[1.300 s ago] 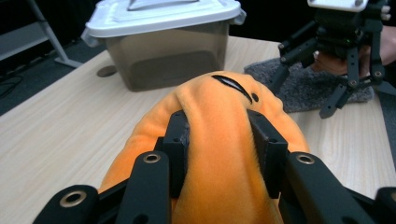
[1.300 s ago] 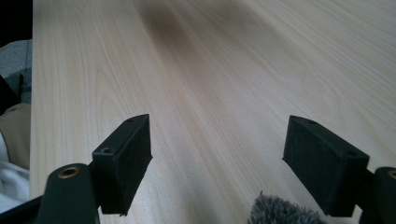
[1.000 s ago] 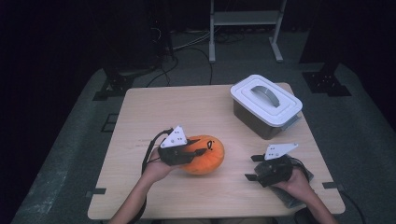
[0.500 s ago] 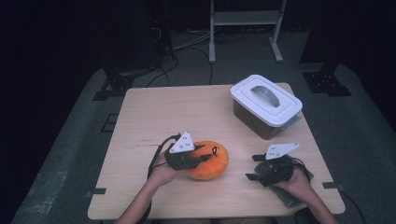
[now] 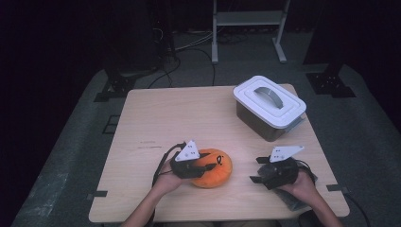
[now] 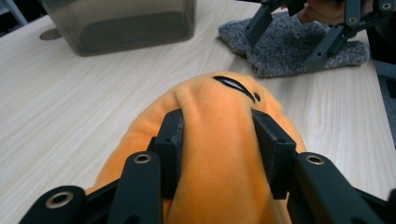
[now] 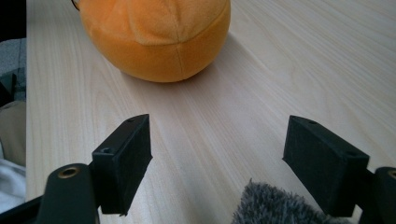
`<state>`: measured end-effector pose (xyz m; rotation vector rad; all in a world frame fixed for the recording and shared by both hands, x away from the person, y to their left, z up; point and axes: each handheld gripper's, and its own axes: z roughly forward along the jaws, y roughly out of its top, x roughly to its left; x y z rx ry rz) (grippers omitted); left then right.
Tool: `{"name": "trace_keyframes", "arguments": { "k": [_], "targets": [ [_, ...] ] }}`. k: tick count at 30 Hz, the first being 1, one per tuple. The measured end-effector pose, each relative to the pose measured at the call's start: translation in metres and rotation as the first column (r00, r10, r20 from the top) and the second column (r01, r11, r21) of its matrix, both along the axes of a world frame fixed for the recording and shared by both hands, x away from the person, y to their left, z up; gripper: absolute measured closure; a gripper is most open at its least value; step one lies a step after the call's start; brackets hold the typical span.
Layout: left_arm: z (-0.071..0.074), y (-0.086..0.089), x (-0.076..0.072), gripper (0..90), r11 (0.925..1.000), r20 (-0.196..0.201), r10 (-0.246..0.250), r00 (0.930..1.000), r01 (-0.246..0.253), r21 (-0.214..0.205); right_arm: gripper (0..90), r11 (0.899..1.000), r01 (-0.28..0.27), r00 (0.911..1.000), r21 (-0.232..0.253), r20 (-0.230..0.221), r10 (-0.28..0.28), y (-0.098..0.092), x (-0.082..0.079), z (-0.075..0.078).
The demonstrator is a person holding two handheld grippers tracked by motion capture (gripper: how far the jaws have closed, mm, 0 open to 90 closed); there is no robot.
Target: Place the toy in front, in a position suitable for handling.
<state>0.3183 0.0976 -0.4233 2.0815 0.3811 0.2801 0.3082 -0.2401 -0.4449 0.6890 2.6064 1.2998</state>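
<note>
An orange plush toy (image 5: 215, 169) with a black stitched mark (image 6: 235, 84) rests on the wooden table (image 5: 189, 118) near its front edge. My left gripper (image 5: 196, 166) is shut on the plush toy (image 6: 219, 140), its pads (image 6: 172, 140) pinching a fold of the fabric. My right gripper (image 5: 257, 171) stands open to the right of the toy, over a grey fuzzy cloth (image 7: 275, 205), with bare table between its pads (image 7: 128, 156). The plush toy (image 7: 159, 35) lies ahead of the right gripper.
A grey storage box with a white lid and handle (image 5: 269, 105) stands at the back right of the table; its dark wall (image 6: 121, 25) is ahead of the left gripper. The grey cloth (image 6: 289, 49) lies at the front right edge. Dark stands surround the table.
My left gripper has carried the plush toy towards the front edge and slightly right, lowering it to the table. The right gripper has stayed in place.
</note>
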Motion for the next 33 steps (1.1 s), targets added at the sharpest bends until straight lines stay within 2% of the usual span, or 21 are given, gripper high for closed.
{"name": "trace_keyframes", "arguments": {
  "k": [4,11,14,15,20,24,28,29,31,33],
  "targets": [
    [-0.001,0.002,-0.002,55.6,1.0000,-0.005,-0.004,1.0000,0.004,0.006,22.0,1.000,0.000,1.0000,-0.003,0.000,0.000,0.000,0.000,0.000],
    [0.002,0.004,-0.004,43.3,0.9999,-0.007,-0.011,0.9999,0.011,0.011,22.0,1.000,0.008,1.0000,0.004,-0.001,-0.008,0.000,0.000,0.000],
    [0.006,0.006,-0.005,35.2,0.9999,0.006,-0.012,0.9999,0.012,0.006,22.0,1.000,0.008,1.0000,0.003,-0.001,-0.008,0.000,-0.001,0.000],
    [0.010,0.008,-0.006,30.0,0.9999,0.023,-0.008,0.9997,0.008,-0.009,21.9,1.000,0.008,1.0000,0.003,-0.001,-0.008,0.000,-0.001,0.000],
    [0.016,0.017,-0.004,24.5,0.9993,0.036,-0.014,0.9993,0.016,-0.034,22.0,1.000,0.009,1.0000,0.006,0.002,-0.009,-0.001,-0.001,0.001],
    [0.016,0.027,-0.001,23.9,0.9988,0.015,-0.033,0.9993,0.034,-0.036,21.9,1.000,0.017,0.9998,0.018,0.010,-0.017,-0.002,-0.002,0.002],
    [0.012,0.037,0.002,23.9,0.9984,-0.004,-0.052,0.9986,0.052,-0.023,21.9,0.998,0.025,0.9990,0.052,0.035,-0.027,-0.006,-0.004,0.008],
    [0.009,0.041,0.003,24.0,0.9980,-0.027,-0.058,0.9980,0.057,-0.029,21.9,0.998,0.028,0.9988,0.054,0.038,-0.030,-0.008,-0.004,0.009],
    [0.007,0.042,0.004,24.0,0.9980,-0.031,-0.060,0.9977,0.059,-0.023,21.9,0.998,0.034,0.9984,0.058,0.042,-0.037,-0.009,-0.004,0.011],
    [0.004,0.045,0.007,23.5,0.9976,-0.057,-0.061,0.9965,0.059,-0.035,22.0,0.996,0.050,0.9969,0.072,0.058,-0.054,-0.017,-0.002,0.017]
  ]
}}
